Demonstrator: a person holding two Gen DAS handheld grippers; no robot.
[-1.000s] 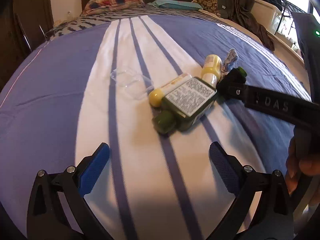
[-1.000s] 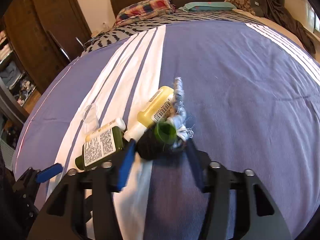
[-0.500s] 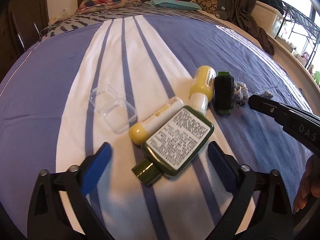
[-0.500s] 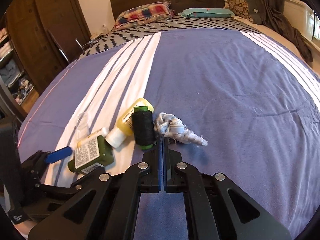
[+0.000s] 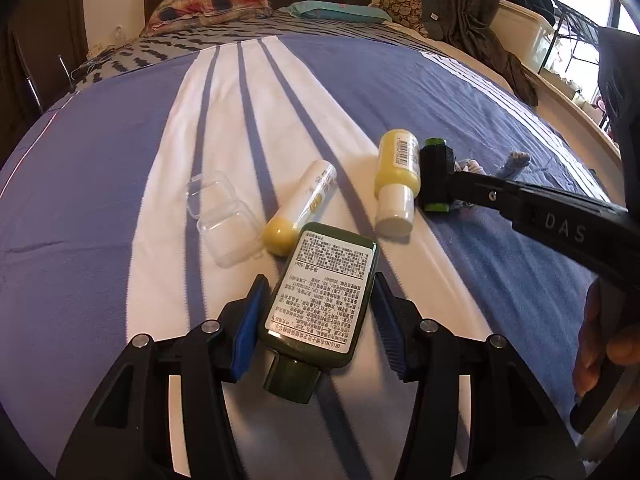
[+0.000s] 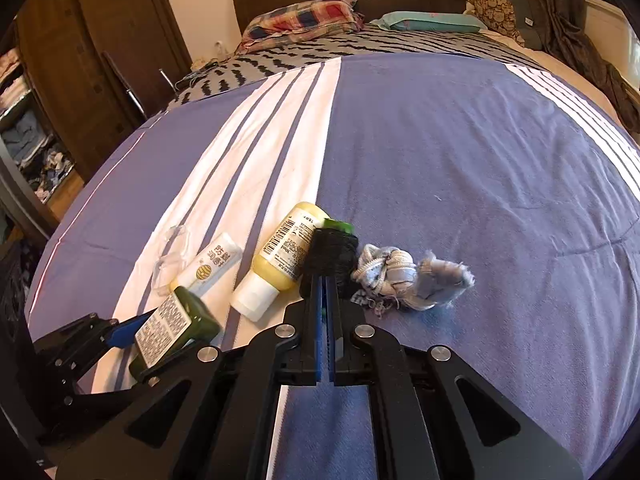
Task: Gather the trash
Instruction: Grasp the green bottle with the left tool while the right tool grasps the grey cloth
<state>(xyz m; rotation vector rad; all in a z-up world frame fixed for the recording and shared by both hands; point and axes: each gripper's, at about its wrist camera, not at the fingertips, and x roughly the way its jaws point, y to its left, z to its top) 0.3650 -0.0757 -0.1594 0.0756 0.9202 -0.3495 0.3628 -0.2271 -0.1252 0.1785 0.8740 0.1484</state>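
**bedroom_bot:** Since a second ago the left tool [image 5: 316,324] has slid in from well short of the pile, and its blue pads now sit either side of the green bottle [image 5: 320,300], label up, cap toward the camera. Spread back then, narrowed to the bottle now. Right tool [image 6: 325,312] was wide around the black thread spool [image 6: 332,256]; now it's pressed together with nothing between the pads, tip nosing up against the spool.

**lintpicker:** So is the left one actually pinching it?

**bedroom_bot:** Looks like it's right at contact, pads hugging both flanks, but a sliver of gap on the right side might still be there. I'd call it the grab step for the first piece of trash. Next move, I reckon: finish the squeeze and lift straight up, because the bottle's far end is just beside the white tube with the yellow cap [image 5: 300,212].

**lintpicker:** What else is on the bed [image 6: 480,140]?

**bedroom_bot:** Yellow bottle with a white cap [image 5: 396,180] touching the spool, a scrap of grey-blue cloth [image 6: 408,276] right of that, and a clear plastic case [image 5: 224,220] on the left, hard to see against the white stripe.

**lintpicker:** Where does it all go?

**bedroom_bot:** No bin or bag visible in either view. The right tool's arm also hides part of the cloth in the left camera.
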